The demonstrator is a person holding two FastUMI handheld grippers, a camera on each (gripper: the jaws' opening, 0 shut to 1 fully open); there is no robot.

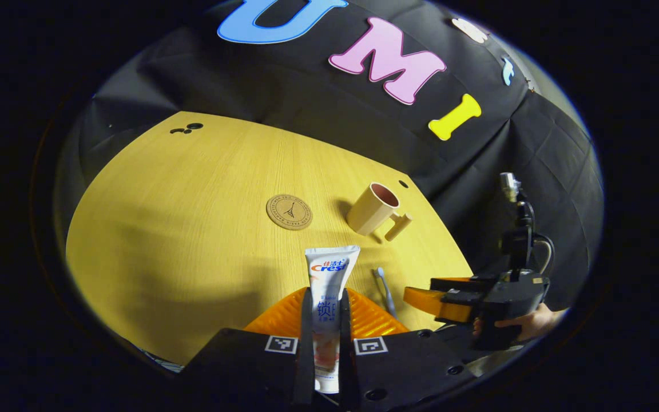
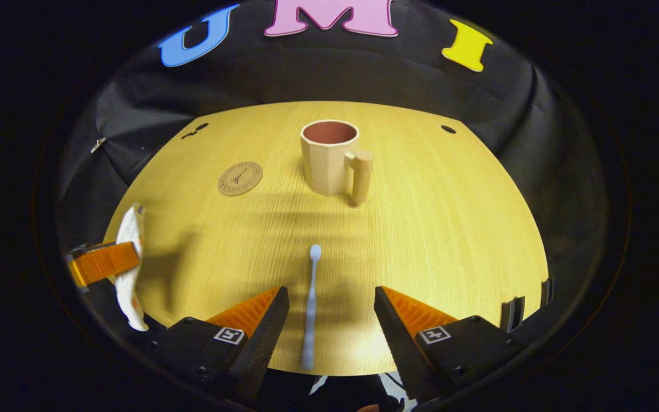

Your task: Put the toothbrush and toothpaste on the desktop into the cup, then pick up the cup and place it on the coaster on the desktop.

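Clamped in the left gripper (image 1: 325,320), white soft-plastic toothpaste tube (image 1: 329,274) looks light, squashy; right gripper (image 2: 325,320) gapes, empty, astride thin, slippery pale-blue toothbrush (image 2: 310,309)

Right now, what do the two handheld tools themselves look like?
Both have black housings. The left tool carries square black-and-white coded markers, one at each finger base, and ribbed finger faces. The right tool has the same markers and wedge-shaped ribbed fingers. The left gripper view also shows its black upright post with a silvery top and a looping cable. A hand grips it.
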